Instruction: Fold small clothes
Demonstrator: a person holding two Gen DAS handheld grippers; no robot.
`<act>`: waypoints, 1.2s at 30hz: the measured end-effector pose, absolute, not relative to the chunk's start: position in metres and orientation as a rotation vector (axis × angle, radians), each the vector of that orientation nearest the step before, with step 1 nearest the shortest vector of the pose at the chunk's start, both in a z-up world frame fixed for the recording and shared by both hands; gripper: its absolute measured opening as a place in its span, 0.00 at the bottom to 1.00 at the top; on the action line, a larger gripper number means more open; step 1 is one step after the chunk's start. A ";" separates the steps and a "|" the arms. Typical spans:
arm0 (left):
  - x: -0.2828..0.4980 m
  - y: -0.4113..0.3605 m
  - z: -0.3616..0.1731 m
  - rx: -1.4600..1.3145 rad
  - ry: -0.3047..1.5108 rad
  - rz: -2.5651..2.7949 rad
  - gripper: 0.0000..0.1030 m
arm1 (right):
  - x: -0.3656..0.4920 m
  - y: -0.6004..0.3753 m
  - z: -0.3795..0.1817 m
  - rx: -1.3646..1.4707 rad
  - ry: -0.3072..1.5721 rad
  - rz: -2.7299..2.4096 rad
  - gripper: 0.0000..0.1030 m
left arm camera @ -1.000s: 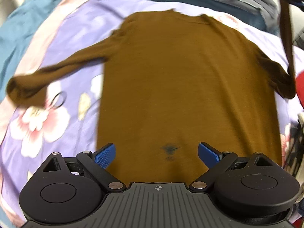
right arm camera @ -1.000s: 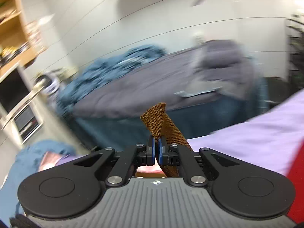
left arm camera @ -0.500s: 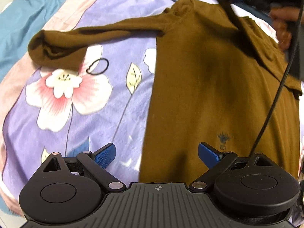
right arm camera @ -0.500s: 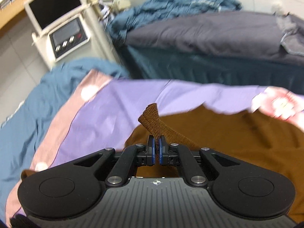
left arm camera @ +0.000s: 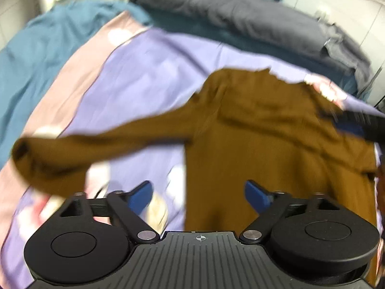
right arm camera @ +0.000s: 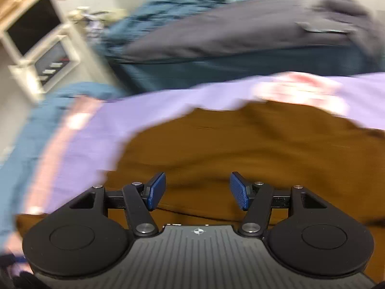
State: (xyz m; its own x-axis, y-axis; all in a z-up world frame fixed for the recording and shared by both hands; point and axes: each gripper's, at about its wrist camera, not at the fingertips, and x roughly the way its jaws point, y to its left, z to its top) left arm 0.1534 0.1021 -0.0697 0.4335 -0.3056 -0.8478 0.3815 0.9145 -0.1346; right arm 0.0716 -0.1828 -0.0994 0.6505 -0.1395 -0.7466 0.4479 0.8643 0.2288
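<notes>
A brown long-sleeved top (left arm camera: 259, 144) lies flat on a purple floral sheet (left arm camera: 149, 72). Its left sleeve (left arm camera: 79, 149) stretches out to the left. Its right sleeve lies folded across the body. My left gripper (left arm camera: 198, 196) is open and empty, low over the top's left edge. My right gripper (right arm camera: 197, 190) is open and empty just above the brown top (right arm camera: 240, 149). It also shows at the right edge of the left wrist view (left arm camera: 356, 122). Both views are motion-blurred.
A teal blanket (left arm camera: 43, 55) lies left of the sheet. A dark grey duvet (left arm camera: 252, 19) and teal bedding lie behind it. A white appliance with buttons (right arm camera: 45, 55) stands at the far left.
My right gripper has opened and let go of the sleeve cuff, which now lies on the top. My left gripper has tilted up and moved toward the left sleeve.
</notes>
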 end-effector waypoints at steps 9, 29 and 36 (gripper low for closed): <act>0.190 0.005 -0.089 0.057 0.872 -0.532 1.00 | -0.030 -0.293 -0.121 0.477 0.883 -0.788 0.52; 0.253 -0.043 -0.119 0.257 1.092 -0.447 1.00 | 0.038 -0.449 -0.159 1.126 0.771 -0.482 0.50; 0.262 -0.041 -0.122 0.266 1.111 -0.466 1.00 | 0.077 -0.434 -0.145 0.942 0.977 -0.252 0.50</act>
State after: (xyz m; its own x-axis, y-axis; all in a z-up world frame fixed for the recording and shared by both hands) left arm 0.2616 -0.0405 -0.1224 0.3620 -0.2264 -0.9043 0.4865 0.8734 -0.0239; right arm 0.0770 -0.4344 -0.1450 0.5666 0.2127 -0.7961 0.5705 0.5958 0.5652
